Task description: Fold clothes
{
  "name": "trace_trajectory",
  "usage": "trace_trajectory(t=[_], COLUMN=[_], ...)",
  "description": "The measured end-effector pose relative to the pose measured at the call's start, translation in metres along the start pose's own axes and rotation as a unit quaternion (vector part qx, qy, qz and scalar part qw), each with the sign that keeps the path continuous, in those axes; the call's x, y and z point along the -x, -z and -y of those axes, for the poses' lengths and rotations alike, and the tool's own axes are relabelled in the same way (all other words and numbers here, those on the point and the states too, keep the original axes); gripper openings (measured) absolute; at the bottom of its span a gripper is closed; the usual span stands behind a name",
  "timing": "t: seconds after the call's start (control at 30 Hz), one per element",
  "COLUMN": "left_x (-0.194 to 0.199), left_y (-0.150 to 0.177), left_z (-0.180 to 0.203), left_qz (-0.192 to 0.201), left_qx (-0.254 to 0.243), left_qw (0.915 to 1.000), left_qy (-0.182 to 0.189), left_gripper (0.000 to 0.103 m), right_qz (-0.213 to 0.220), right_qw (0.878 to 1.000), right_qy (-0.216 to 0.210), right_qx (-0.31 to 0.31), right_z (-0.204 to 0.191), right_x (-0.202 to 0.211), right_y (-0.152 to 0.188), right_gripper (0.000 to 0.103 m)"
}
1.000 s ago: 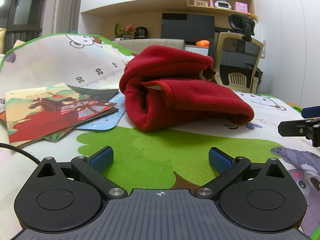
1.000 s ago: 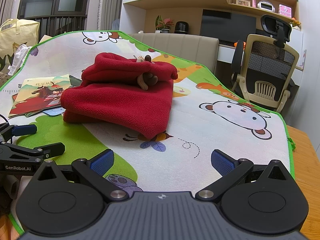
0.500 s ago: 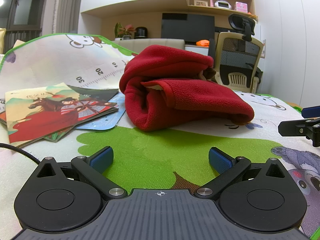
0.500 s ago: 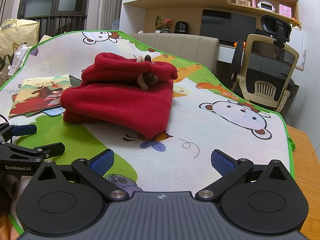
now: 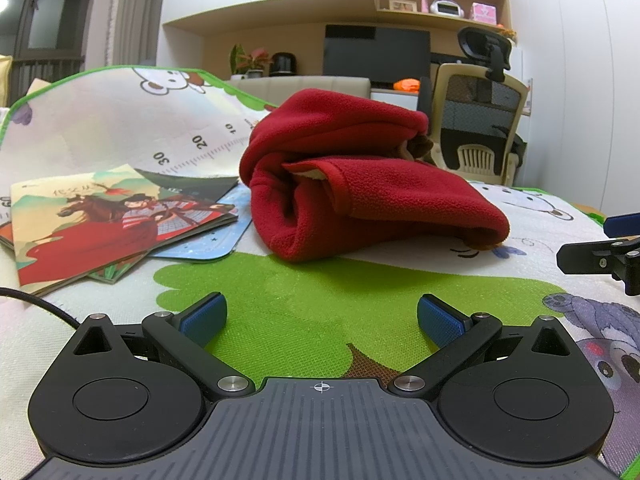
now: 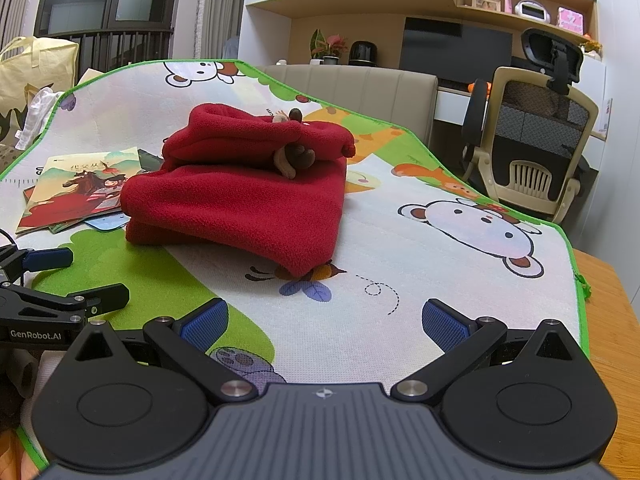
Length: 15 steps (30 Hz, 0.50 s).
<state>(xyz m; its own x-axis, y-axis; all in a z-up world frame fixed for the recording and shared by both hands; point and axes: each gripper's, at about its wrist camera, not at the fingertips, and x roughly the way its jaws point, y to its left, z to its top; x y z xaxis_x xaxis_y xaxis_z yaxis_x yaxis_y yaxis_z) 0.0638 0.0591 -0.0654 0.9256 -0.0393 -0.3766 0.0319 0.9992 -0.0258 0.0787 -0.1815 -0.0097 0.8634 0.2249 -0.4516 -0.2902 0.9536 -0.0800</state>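
1. The red fleece garment (image 5: 360, 176) lies folded in a thick bundle on the cartoon play mat (image 5: 320, 292) at the centre of the left wrist frame; in the right wrist view it sits left of centre (image 6: 240, 200).
2. A small brown piece (image 6: 294, 158) pokes out from between the folds on top.
3. The left tool (image 5: 320, 316) is released, its blue pads spread wide over the mat's green tree print, well short of the garment and grasping nothing.
4. The right tool (image 6: 324, 320) is likewise spread, empty, at the lower centre of its frame, apart from the garment.
5. Picture books (image 5: 104, 216) lie fanned at the left of the left wrist frame, just beside the garment.
6. An office chair (image 6: 540, 140) stands at the upper right, beyond the mat.
7. The wooden desk (image 6: 616, 320) shows bare at the right edge.
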Motion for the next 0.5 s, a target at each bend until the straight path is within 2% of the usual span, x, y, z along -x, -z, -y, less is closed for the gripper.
trace_trajectory(t=[0.5], left_x=[-0.0003], left_y=[-0.0003], left_z=[-0.0003], left_qz=[0.0], left_qx=[0.0], left_qw=[1.0], left_qy=[-0.002], left_gripper=[0.103], right_qz=[-0.001], right_qw=[1.0], right_qy=[0.003], right_qx=[0.0], right_z=[-0.001], right_x=[0.0003], right_y=[0.0007], right_gripper=[0.103])
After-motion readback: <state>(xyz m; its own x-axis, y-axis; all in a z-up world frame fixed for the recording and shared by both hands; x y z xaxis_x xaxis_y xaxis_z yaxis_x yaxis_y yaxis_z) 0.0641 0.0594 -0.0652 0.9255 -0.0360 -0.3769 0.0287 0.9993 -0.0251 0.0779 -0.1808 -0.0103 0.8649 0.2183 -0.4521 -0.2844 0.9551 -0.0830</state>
